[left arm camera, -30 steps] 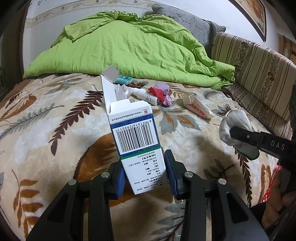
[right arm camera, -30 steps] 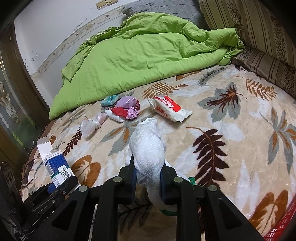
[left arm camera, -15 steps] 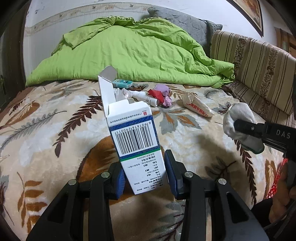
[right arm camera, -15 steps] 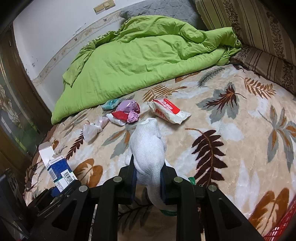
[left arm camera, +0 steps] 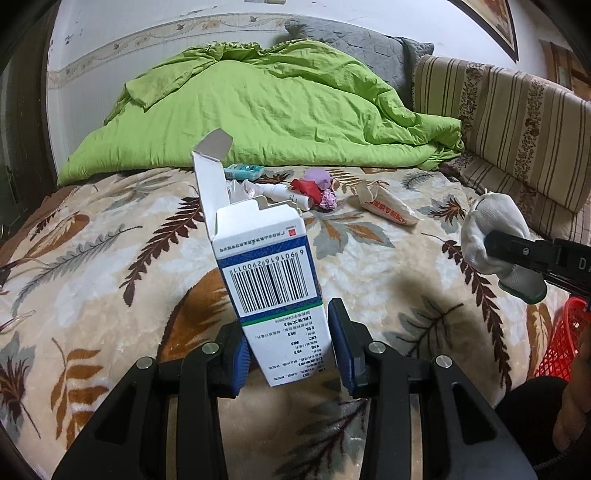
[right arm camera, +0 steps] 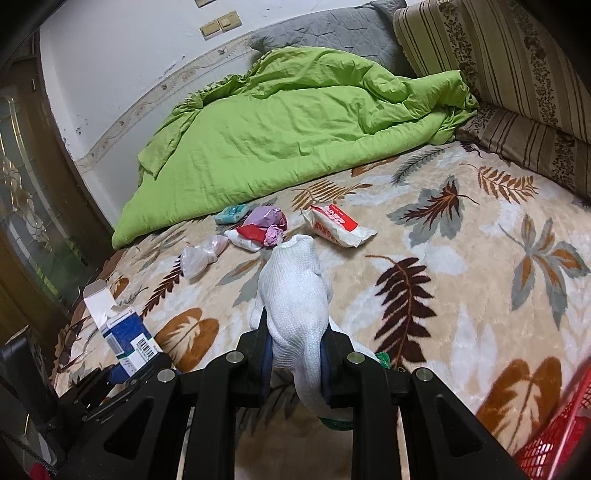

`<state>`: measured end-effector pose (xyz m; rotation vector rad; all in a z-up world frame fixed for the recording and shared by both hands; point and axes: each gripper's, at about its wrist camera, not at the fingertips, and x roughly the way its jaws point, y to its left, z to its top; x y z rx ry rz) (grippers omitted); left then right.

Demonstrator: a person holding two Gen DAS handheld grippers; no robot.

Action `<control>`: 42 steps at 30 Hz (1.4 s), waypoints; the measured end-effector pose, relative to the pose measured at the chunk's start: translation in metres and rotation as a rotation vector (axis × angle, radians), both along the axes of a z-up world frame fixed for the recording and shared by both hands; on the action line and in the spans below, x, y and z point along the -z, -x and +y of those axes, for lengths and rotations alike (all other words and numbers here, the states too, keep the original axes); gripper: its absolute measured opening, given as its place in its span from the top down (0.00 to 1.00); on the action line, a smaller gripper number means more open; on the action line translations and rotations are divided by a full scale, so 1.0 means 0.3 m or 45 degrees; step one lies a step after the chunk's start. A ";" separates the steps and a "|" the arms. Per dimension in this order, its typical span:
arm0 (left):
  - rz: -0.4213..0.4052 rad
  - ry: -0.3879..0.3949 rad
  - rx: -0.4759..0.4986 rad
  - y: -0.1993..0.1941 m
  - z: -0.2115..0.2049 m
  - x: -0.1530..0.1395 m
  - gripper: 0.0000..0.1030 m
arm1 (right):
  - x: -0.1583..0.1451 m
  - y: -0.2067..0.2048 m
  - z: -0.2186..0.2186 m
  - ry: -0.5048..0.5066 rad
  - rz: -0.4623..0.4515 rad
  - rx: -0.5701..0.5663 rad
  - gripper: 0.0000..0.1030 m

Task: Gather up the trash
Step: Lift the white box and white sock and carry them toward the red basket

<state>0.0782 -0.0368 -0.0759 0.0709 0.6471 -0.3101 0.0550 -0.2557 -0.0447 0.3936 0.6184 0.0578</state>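
Above the plush leaf-patterned bed [right arm camera: 461, 258], where crinkled wrappers [right arm camera: 334, 225] lay by a rumpled green duvet [right arm camera: 295, 125], the left hand-held gripper [left arm camera: 291, 347] clamped an open cardboard box [left arm camera: 266, 266] and the right hand-held gripper [right arm camera: 295, 354] pinched a knitted white glove [right arm camera: 295, 295].

A home bedroom: a bed under a leaf-patterned blanket [right arm camera: 461, 258], a rumpled green duvet [left arm camera: 266, 118], striped cushions [left arm camera: 517, 122] and a grey pillow [right arm camera: 325, 29].
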 end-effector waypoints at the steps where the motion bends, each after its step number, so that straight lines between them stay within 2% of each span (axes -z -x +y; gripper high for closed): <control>1: -0.001 0.000 0.005 0.006 -0.004 -0.002 0.64 | -0.001 0.011 0.001 -0.003 -0.004 -0.001 0.78; 8: -0.010 -0.016 0.019 0.033 -0.015 -0.008 0.64 | -0.001 0.026 0.000 -0.020 -0.002 0.001 0.78; 17: 0.035 -0.007 0.039 0.077 -0.012 -0.025 0.64 | 0.001 0.034 -0.003 -0.040 0.009 -0.002 0.78; 24: 0.035 0.004 0.116 0.122 -0.051 -0.067 0.64 | -0.023 0.154 -0.046 -0.064 0.023 -0.005 0.78; 31: 0.043 -0.028 0.168 0.163 -0.110 -0.103 0.64 | -0.048 0.279 -0.107 -0.107 0.016 0.014 0.78; 42: 0.042 -0.093 0.206 0.184 -0.165 -0.129 0.64 | -0.054 0.317 -0.117 -0.141 0.028 0.008 0.78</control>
